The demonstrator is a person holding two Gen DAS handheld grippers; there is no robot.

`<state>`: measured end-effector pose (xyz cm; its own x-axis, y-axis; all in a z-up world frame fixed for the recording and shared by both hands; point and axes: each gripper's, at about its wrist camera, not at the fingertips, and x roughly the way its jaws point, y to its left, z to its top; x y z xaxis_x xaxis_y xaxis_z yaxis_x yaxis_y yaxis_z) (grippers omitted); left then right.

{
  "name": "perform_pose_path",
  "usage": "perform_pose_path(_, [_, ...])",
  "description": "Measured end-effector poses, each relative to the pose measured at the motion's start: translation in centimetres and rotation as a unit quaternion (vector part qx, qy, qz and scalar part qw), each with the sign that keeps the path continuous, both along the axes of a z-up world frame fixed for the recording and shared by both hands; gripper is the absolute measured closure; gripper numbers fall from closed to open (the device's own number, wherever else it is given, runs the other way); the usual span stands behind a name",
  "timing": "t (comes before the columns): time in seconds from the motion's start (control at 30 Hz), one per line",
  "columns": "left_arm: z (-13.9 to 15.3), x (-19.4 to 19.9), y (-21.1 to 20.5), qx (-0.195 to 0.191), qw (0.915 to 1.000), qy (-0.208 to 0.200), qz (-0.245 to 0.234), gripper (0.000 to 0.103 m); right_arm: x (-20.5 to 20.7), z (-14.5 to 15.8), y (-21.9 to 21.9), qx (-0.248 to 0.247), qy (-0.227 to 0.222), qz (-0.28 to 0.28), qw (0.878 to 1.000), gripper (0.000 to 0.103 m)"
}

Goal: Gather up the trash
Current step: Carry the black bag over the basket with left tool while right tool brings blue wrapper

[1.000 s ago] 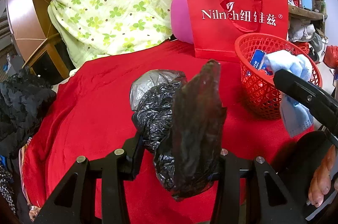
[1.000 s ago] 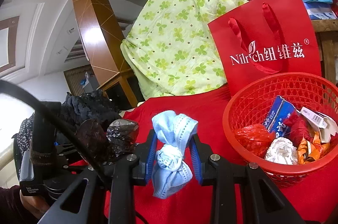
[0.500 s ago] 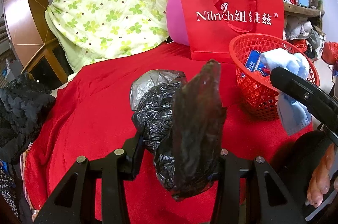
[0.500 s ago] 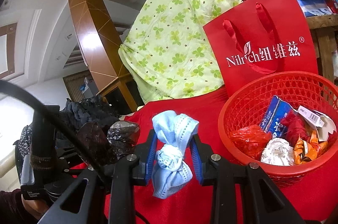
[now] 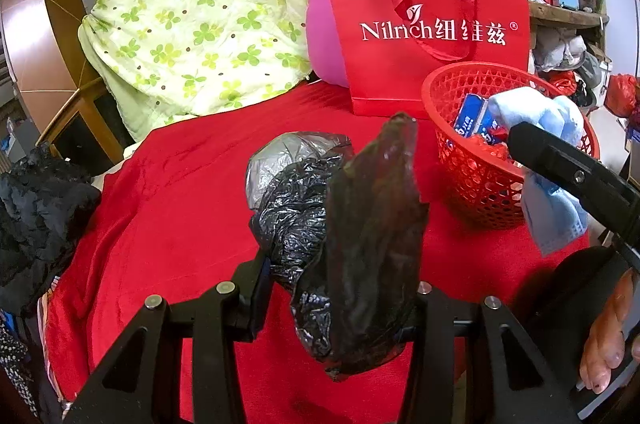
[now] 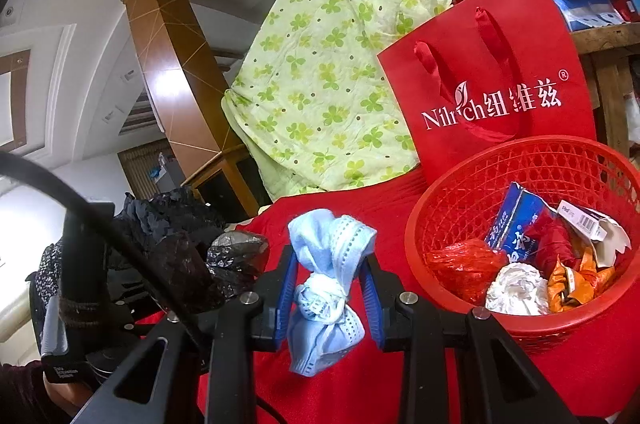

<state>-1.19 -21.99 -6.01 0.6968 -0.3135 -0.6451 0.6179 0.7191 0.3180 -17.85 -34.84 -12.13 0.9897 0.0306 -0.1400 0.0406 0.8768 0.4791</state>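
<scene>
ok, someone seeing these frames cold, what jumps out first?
Probably the crumpled black plastic bag clamped in the left gripper, filling the middle of the left wrist view. Next, the knotted blue face mask pinched in the right gripper, just left of the red basket of trash, with the red gift bag standing behind.

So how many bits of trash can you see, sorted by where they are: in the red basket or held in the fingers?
In the red basket: 6
Held, black plastic bag: 1
Held, blue face mask: 1
Total: 8
</scene>
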Motion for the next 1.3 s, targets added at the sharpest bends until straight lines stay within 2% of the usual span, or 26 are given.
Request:
perform_pose_path(0.83, [-0.7,-0.4,-2.0,0.005,0.9997,0.007,-0.024,0.055,-1.4,-0.3,-2.2,0.016,-0.001,-0.026,1.0,0.069])
perform_pose_path(1.3, [0.3,-0.3,-3.3,-0.005,0.9992,0.0,-0.041,0.055,-1.9,-0.5,-2.7,0.029,-0.006,-0.034,0.999,0.069])
